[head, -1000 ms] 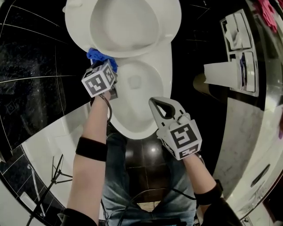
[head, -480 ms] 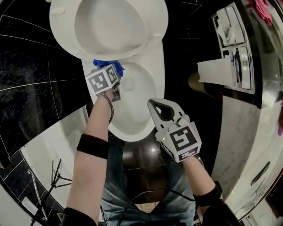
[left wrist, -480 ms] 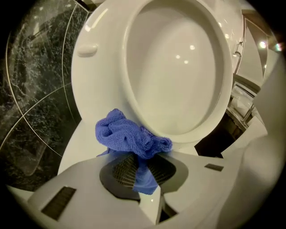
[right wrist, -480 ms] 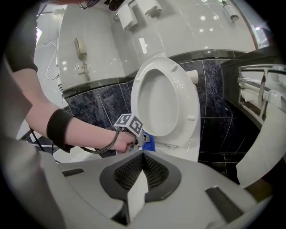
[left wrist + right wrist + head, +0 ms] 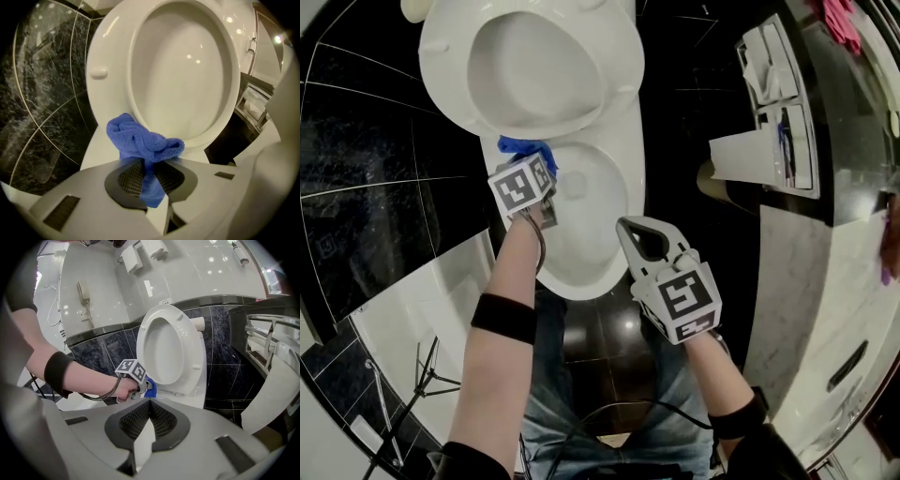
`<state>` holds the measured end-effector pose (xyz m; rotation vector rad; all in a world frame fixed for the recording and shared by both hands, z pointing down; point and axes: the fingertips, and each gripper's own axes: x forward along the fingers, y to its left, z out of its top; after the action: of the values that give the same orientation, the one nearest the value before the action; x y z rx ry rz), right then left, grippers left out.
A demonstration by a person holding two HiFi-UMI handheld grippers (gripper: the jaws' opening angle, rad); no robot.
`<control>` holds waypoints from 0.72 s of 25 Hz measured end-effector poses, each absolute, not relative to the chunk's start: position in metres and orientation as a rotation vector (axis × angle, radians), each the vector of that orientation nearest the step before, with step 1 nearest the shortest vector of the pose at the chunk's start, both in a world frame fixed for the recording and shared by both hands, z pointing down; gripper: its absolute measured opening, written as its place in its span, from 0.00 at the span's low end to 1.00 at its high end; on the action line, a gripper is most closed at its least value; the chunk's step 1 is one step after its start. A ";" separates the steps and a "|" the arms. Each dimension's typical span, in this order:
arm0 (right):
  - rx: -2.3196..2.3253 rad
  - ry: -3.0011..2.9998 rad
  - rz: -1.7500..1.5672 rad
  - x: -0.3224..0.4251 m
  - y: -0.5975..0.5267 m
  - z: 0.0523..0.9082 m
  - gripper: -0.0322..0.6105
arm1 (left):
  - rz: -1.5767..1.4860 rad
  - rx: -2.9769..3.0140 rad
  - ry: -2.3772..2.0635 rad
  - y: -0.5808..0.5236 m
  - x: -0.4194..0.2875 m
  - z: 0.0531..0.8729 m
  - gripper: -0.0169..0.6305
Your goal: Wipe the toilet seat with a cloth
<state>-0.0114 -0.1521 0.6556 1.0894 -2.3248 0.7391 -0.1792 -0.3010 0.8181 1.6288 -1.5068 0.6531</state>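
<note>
Two grippers: left gripper (image 5: pixel 149 165) clenched on bunched blue cloth (image 5: pixel 140 140), wad sitting at the foot of the raised toilet seat (image 5: pixel 112 56), over bowl rim (image 5: pixel 625 164); right gripper (image 5: pixel 149 404) closed, empty, by the bowl's right edge; paper holder (image 5: pixel 778 112) on right wall; dark marble tiles (image 5: pixel 42 93) left.

My left claw (image 5: pixel 149 183) points steeply down, jaws clamped on the blue cloth (image 5: pixel 140 140), left forearm (image 5: pixel 511 281) stretched ahead. My right claw (image 5: pixel 149 405) is closed on nothing, held nearer my body, its wrist apparently straight.
</note>
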 end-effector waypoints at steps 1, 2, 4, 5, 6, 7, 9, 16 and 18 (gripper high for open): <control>1.093 -2.327 0.731 -0.010 -0.151 0.652 0.08 | 0.661 1.618 -1.535 -0.297 -0.185 0.809 0.13; 1.091 -2.326 0.733 -0.009 -0.150 0.645 0.08 | 0.673 1.616 -1.563 -0.293 -0.191 0.798 0.13; 1.073 -2.311 0.756 -0.011 -0.145 0.625 0.08 | 0.715 1.645 -1.619 -0.288 -0.199 0.768 0.13; 1.067 -2.307 0.761 -0.012 -0.142 0.615 0.08 | 0.737 1.674 -1.642 -0.286 -0.201 0.750 0.12; 1.067 -2.307 0.762 -0.011 -0.140 0.605 0.08 | 0.755 1.712 -1.661 -0.287 -0.202 0.732 0.13; 1.071 -2.309 0.762 -0.011 -0.139 0.594 0.08 | 0.768 1.758 -1.675 -0.289 -0.200 0.712 0.13; 1.080 -2.317 0.761 -0.009 -0.138 0.573 0.08 | 0.786 1.844 -1.708 -0.295 -0.195 0.668 0.13; 1.115 -2.358 0.754 -0.003 -0.142 0.506 0.08 | 0.825 2.092 -1.774 -0.319 -0.160 0.516 0.13; 1.128 -2.368 0.745 0.001 -0.143 0.493 0.08 | 0.845 2.150 -1.783 -0.330 -0.151 0.488 0.13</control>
<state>0.0014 -0.1434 0.4931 1.1283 -2.3680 0.7452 -0.1512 -0.3300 0.4883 2.1500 -1.7834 0.8448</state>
